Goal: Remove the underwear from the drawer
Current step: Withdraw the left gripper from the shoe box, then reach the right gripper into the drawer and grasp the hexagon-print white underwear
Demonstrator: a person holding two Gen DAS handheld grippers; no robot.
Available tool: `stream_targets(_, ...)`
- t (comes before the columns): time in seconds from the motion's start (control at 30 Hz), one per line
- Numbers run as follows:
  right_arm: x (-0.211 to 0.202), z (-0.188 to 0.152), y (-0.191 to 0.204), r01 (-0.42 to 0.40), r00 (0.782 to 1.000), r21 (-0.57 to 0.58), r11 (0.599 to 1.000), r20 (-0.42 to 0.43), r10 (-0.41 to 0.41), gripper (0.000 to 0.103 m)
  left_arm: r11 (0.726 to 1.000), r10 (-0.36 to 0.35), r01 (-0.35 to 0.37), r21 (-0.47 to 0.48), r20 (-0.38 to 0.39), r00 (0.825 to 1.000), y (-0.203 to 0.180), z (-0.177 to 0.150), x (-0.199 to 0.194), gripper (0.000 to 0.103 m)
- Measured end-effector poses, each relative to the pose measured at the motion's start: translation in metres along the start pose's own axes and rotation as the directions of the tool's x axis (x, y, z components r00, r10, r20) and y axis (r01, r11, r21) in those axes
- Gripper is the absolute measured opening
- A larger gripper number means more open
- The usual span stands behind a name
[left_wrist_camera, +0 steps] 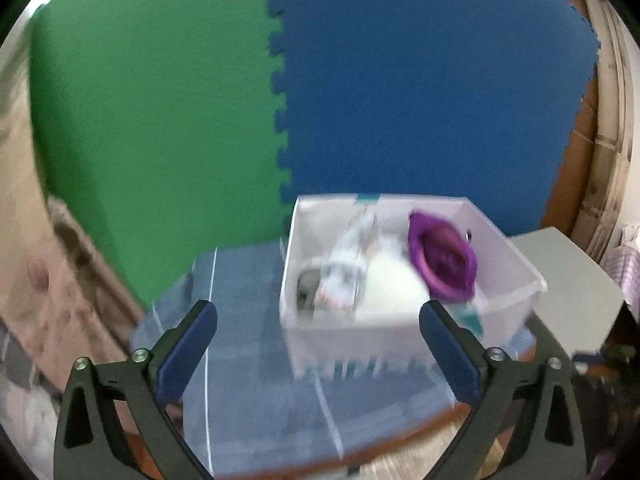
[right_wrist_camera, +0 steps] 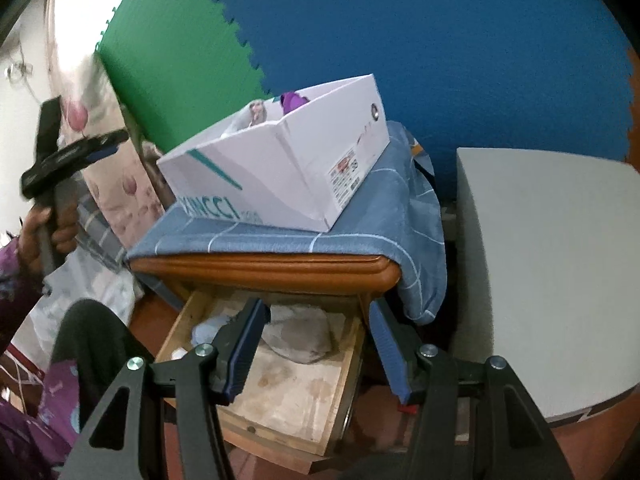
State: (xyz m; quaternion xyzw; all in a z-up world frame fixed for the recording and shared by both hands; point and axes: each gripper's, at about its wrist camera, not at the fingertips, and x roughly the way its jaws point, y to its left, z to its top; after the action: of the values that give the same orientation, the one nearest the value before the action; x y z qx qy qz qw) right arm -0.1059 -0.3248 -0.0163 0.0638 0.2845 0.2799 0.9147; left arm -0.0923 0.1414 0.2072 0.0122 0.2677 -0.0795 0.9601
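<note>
Both hand-held grippers gape; grey underwear (right_wrist_camera: 298, 338) lies in drawer (right_wrist_camera: 280, 400).

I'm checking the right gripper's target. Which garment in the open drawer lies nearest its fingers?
The grey garment, bunched at the drawer's back just past the right gripper; the pale blue garment lies further left.

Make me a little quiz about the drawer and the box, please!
1. True or false: the wooden drawer is pulled open.
2. What colour is the cloth lump in the white box? A) purple B) yellow C) orange
3. Fill in: the right gripper hangs over the drawer with its jaws ____.

Key: 1 true. 2 A, the purple cloth. 3 open; a grey garment lies below, not yet gripped.
</note>
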Motion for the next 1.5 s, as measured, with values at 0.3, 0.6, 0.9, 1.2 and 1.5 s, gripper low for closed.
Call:
stream_targets(0.3,0.015,-0.003,0.021,0.073,0.994,-0.108,0.991,-0.076,-0.081,0.056,0.994,0.081,-0.086,-0.06,-0.091,0.993,0.036,-0.089,-0.021,0.1)
stream_targets(0.6,0.023,-0.006,0.032,0.167,0.978,-0.166,0.972,-0.099,-0.185,0.063,0.971,0.237,-0.239,-0.008,-0.094,0.967,0.045,-0.118,-0.024,0.102)
stream_targets(0.9,0.045,-0.016,0.061,0.184,0.954,-0.327,0.927,-0.167,-0.248,0.064,0.961,0.275,-0.273,0.037,-0.201,0.94,0.042,-0.129,-0.003,0.102)
stream_targets(1.2,0.121,-0.047,0.131,-0.01,0.91,-0.555,0.832,-0.349,-0.222,0.064,0.969,0.242,-0.249,-0.004,-0.218,0.945,0.051,-0.131,-0.004,0.102)
stream_targets(1.5,0.205,-0.076,0.146,-0.075,0.84,-0.718,0.692,-0.42,-0.344,0.064,0.969,0.231,-0.245,-0.03,-0.237,0.944,0.056,-0.132,-0.001,0.102)
